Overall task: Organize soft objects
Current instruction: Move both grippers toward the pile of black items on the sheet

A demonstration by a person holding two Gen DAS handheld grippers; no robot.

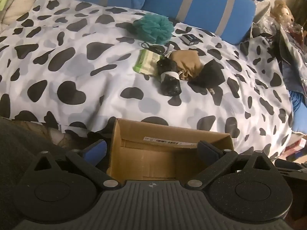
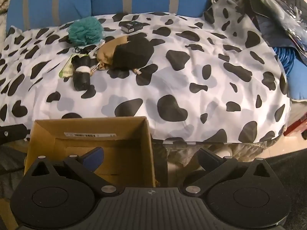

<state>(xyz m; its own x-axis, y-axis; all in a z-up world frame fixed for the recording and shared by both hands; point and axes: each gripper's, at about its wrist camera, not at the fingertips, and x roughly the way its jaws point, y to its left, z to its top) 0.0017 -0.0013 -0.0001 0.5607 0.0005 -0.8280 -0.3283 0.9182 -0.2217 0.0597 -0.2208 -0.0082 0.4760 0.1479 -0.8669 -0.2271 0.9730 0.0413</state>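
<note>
Soft things lie in a cluster on the cow-print bedcover (image 1: pixel 76 71): a teal bath pouf (image 1: pixel 154 27), a tan drawstring pouch (image 1: pixel 185 61), a black soft pouch (image 1: pixel 210 74), a black roll with a white band (image 1: pixel 169 78) and a green-white packet (image 1: pixel 146 61). The same cluster shows upper left in the right wrist view, with the pouf (image 2: pixel 86 30) and the black pouch (image 2: pixel 132 52). An open cardboard box (image 1: pixel 168 153) (image 2: pixel 90 143) stands at the bed's near edge. My left gripper (image 1: pixel 153 149) hangs open over the box. My right gripper (image 2: pixel 151 155) is open by the box's right wall, holding nothing.
Blue cushions with grey stripes (image 1: pixel 199 5) line the far side of the bed. A small dark box (image 1: pixel 190 38) lies beyond the cluster. A teddy bear (image 1: pixel 284 13) and dark plastic-wrapped items (image 2: pixel 268 3) pile at the right. Floor clutter lies under the bed's edge.
</note>
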